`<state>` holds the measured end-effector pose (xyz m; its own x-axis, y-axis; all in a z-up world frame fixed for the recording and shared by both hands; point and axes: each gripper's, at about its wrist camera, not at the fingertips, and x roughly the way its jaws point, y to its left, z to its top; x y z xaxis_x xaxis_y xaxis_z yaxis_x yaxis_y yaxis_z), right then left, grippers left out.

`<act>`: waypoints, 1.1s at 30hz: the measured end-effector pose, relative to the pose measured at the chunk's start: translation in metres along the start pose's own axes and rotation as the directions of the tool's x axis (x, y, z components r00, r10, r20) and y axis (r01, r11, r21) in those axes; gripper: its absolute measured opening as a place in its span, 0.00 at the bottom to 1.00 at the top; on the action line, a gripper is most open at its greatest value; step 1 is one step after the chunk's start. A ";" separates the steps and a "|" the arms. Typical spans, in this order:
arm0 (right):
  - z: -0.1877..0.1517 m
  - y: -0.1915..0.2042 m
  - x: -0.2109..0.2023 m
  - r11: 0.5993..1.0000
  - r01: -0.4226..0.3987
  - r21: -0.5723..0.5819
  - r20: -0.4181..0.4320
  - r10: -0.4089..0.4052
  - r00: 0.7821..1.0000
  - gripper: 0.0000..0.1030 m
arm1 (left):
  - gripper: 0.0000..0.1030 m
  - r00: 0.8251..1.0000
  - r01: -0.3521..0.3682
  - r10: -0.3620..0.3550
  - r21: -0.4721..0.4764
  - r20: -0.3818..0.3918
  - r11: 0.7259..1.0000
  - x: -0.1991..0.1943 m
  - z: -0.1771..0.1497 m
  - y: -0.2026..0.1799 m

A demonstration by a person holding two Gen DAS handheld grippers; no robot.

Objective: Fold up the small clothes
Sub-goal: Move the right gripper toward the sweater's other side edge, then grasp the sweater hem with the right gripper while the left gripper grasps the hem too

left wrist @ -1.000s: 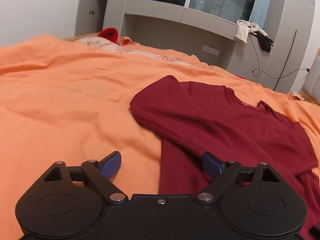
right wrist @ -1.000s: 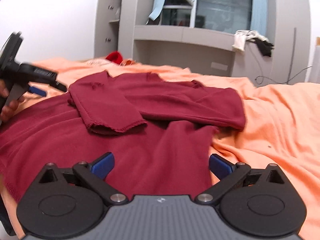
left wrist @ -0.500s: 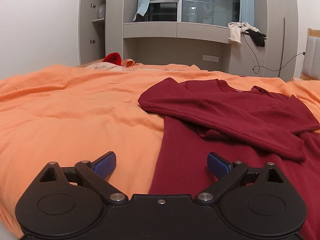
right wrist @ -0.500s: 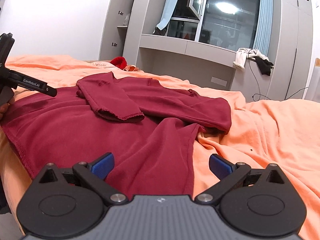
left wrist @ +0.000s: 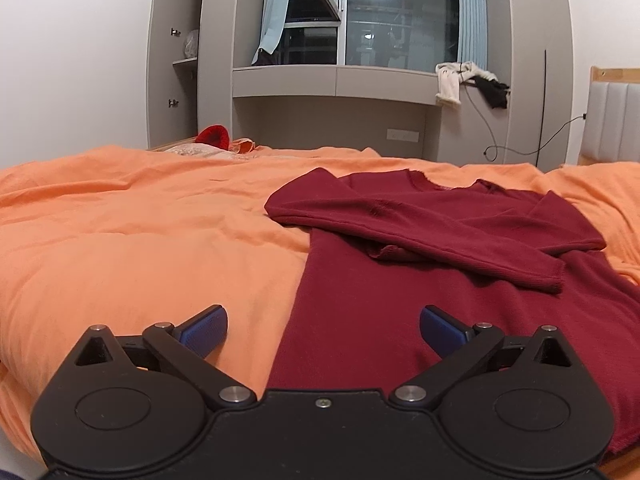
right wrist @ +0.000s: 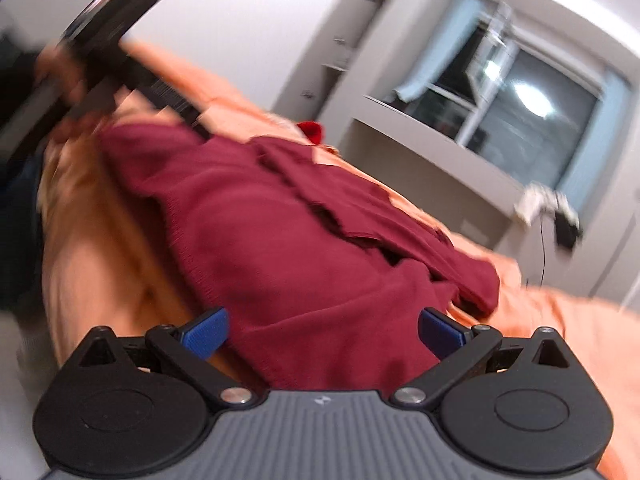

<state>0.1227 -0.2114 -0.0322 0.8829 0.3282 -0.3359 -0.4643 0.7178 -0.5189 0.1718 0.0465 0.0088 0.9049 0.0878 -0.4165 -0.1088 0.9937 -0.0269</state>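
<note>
The wide orange cotton bedspread (left wrist: pixel 120 248) fills my view from nine o'clock round to three; on it, from the centre out toward three o'clock, lies the dark red long-sleeved knit top (left wrist: pixel 400 300), flat and front up, its neckline away from me at twelve o'clock; behind it, at twelve, stands the grey built-in cabinet with a dark window (left wrist: pixel 336 84), a pale garment and a black one draped on its ledge at one o'clock.

As I judge it, the fold is begun but not far along: both sleeves are laid across the chest, one over the other, while the body is full length and its bottom hem near me has not been brought up; that lengthwise fold, and any halving after it, is left.

My left gripper (left wrist: pixel 323 330) hovers low at six o'clock over the top's left side edge, blue pads spread wide and holding nothing; my right gripper (right wrist: pixel 323 332), in a tilted, blurred view, sits by the hem, likewise spread wide and empty.

I can read no brand or writing; the small mark on the right gripper's grey body is too smeared.
</note>
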 end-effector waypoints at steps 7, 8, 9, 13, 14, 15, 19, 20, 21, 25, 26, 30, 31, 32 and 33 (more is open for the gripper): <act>-0.011 0.036 0.020 0.951 0.111 -0.289 -0.012 -0.119 0.993 1.00 | 0.99 0.999 0.046 -0.046 0.004 0.013 0.999 -0.017 -0.011 -0.004; -0.011 0.039 0.021 0.944 0.123 -0.306 -0.005 -0.130 0.991 1.00 | 0.99 0.998 0.053 -0.053 0.010 0.018 0.999 -0.019 -0.012 -0.005; -0.011 0.041 0.022 0.939 0.132 -0.317 0.002 -0.139 0.990 1.00 | 0.99 0.998 0.060 -0.060 0.017 0.023 0.998 -0.020 -0.013 -0.006; -0.013 0.050 0.024 0.923 0.180 -0.339 0.030 -0.181 0.983 1.00 | 0.99 0.997 0.070 -0.072 0.050 0.033 0.996 -0.024 -0.017 -0.012; -0.013 0.052 0.024 0.918 0.192 -0.346 0.036 -0.191 0.981 0.99 | 0.99 0.997 0.071 -0.073 0.055 0.029 0.996 -0.023 -0.017 -0.013; -0.014 0.055 0.025 0.912 0.206 -0.355 0.043 -0.204 0.978 0.99 | 0.99 0.997 0.073 -0.074 0.059 0.026 0.996 -0.022 -0.018 -0.015; -0.016 0.065 0.026 0.883 0.265 -0.388 0.089 -0.250 0.964 0.94 | 0.99 0.996 0.087 -0.089 0.072 0.028 0.994 -0.023 -0.020 -0.019; -0.018 0.066 0.026 0.882 0.265 -0.389 0.096 -0.247 0.964 0.85 | 0.99 0.995 0.093 -0.096 0.076 0.033 0.993 -0.024 -0.020 -0.020; -0.017 0.068 0.024 0.885 0.261 -0.386 0.100 -0.241 0.965 0.78 | 0.99 0.994 0.099 -0.103 0.080 0.040 0.992 -0.025 -0.021 -0.021; -0.016 0.072 0.025 0.883 0.280 -0.376 0.121 -0.253 0.960 0.48 | 0.99 0.987 0.140 -0.146 0.097 0.064 0.985 -0.034 -0.024 -0.024; -0.016 0.073 0.026 0.886 0.279 -0.372 0.114 -0.254 0.960 0.47 | 0.99 0.984 0.154 -0.161 0.101 0.069 0.983 -0.037 -0.025 -0.026; -0.013 0.071 0.025 0.912 0.261 -0.316 0.087 -0.246 0.965 0.18 | 0.99 0.968 0.216 -0.233 0.164 0.089 0.963 -0.049 -0.034 -0.034; -0.012 0.068 0.022 0.919 0.262 -0.294 0.089 -0.247 0.965 0.16 | 0.99 0.963 0.230 -0.251 0.189 0.098 0.955 -0.053 -0.037 -0.038; -0.010 0.066 0.019 0.925 0.269 -0.269 0.097 -0.252 0.963 0.15 | 0.99 0.957 0.241 -0.269 0.221 0.106 0.945 -0.056 -0.039 -0.042; -0.008 0.064 0.015 0.929 0.276 -0.246 0.106 -0.257 0.960 0.13 | 0.99 0.952 0.250 -0.286 0.258 0.111 0.933 -0.058 -0.042 -0.048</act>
<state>0.1058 -0.1660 -0.0769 0.9749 0.1958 -0.1057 -0.2051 0.6067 -0.7680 0.1067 -0.0089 -0.0038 0.9381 -0.1930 -0.2877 0.2311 0.9673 0.1047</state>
